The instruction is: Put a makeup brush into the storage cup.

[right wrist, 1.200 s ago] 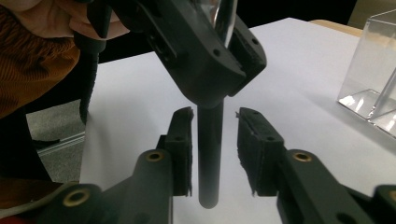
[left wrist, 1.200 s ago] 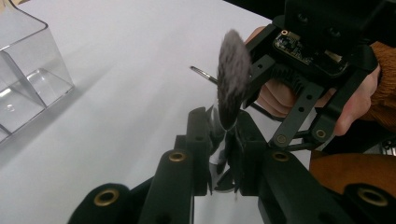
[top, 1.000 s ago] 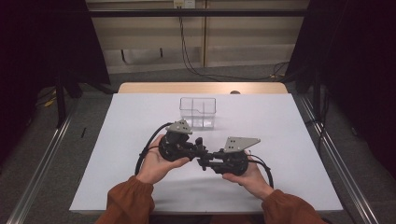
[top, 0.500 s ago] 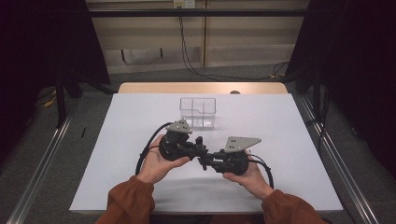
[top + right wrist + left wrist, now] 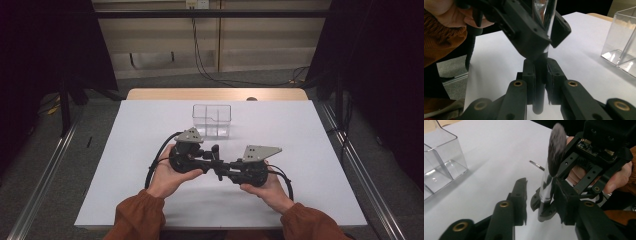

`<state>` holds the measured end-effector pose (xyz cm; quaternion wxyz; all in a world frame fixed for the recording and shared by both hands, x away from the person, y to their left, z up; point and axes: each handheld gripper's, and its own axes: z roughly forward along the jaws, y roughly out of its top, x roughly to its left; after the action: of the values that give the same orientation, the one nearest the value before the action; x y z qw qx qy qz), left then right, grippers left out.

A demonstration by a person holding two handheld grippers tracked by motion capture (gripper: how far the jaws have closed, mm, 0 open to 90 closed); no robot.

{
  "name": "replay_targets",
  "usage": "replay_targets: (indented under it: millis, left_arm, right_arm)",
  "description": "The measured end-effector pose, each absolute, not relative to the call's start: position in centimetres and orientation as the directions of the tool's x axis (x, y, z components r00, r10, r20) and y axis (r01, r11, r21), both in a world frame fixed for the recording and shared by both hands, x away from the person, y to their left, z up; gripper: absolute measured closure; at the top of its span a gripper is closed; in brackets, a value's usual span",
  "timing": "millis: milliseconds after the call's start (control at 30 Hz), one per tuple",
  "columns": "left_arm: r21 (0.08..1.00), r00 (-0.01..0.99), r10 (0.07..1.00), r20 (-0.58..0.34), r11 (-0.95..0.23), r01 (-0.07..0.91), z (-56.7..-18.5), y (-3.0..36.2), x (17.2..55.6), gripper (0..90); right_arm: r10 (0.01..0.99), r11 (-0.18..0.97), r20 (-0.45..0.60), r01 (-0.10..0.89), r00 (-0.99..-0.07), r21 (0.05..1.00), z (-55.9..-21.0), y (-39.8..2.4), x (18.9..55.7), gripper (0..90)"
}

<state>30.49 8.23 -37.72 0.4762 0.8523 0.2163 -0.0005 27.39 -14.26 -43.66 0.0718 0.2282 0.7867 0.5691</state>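
Observation:
A makeup brush (image 5: 555,147) with grey bristles, a silver ferrule (image 5: 544,12) and a black handle (image 5: 539,85) stands upright between the two facing grippers over the white table (image 5: 310,150). My right gripper (image 5: 540,65) is shut on the black handle. My left gripper (image 5: 541,184) has just been opening its jaws. They straddle the ferrule, with a gap on the left jaw's side. In the high view the left gripper (image 5: 214,154) and right gripper (image 5: 221,169) meet at mid-table, each in a hand.
A clear plastic box (image 5: 212,120) with a divider stands just beyond the grippers, also in the left gripper view as the clear box (image 5: 439,165). A thin metallic stick (image 5: 537,165) lies on the table beyond the brush. Metal rails (image 5: 45,175) flank the table.

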Motion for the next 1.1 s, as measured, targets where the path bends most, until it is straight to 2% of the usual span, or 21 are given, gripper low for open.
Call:
replay_targets:
  millis: [200,267,333,400,500,633,967,1100]
  left_arm:
    - [0.822,0.903,0.384,-0.193,-0.44,0.363,-37.8,8.6,30.4,48.8]
    - [0.82,0.897,0.392,-0.203,-0.433,0.375,-37.9,8.8,30.4,42.4]
    - [0.82,0.892,0.395,-0.22,-0.42,0.389,-37.9,8.9,30.5,40.5]
    - [0.817,0.883,0.42,-0.212,-0.419,0.396,-37.9,9.1,30.5,31.9]
    - [0.822,0.876,0.437,-0.205,-0.409,0.396,-38.0,9.4,30.5,25.8]
    - [0.833,0.861,0.478,-0.17,-0.397,0.385,-38.2,9.7,30.4,13.5]
    - [0.86,0.829,0.543,-0.132,-0.353,0.369,-38.8,11.1,30.3,2.1]
    - [0.865,0.823,0.555,-0.117,-0.35,0.359,-39.1,11.8,30.2,2.1]
  right_arm:
    - [0.453,0.243,0.146,0.279,-0.879,0.929,-43.6,-14.6,27.5,80.0]
    - [0.454,0.243,0.146,0.28,-0.879,0.929,-43.6,-14.6,27.5,80.0]
    - [0.456,0.243,0.146,0.28,-0.878,0.929,-43.6,-14.6,27.5,80.0]
    - [0.457,0.243,0.147,0.282,-0.877,0.928,-43.6,-14.6,27.5,80.0]
    - [0.461,0.242,0.148,0.284,-0.875,0.928,-43.5,-14.7,27.6,80.0]
    - [0.465,0.237,0.146,0.282,-0.873,0.93,-43.5,-14.8,27.6,80.0]
    - [0.476,0.233,0.148,0.286,-0.867,0.929,-43.4,-15.1,27.6,80.0]
    - [0.478,0.231,0.147,0.285,-0.866,0.93,-43.4,-15.3,27.6,80.0]
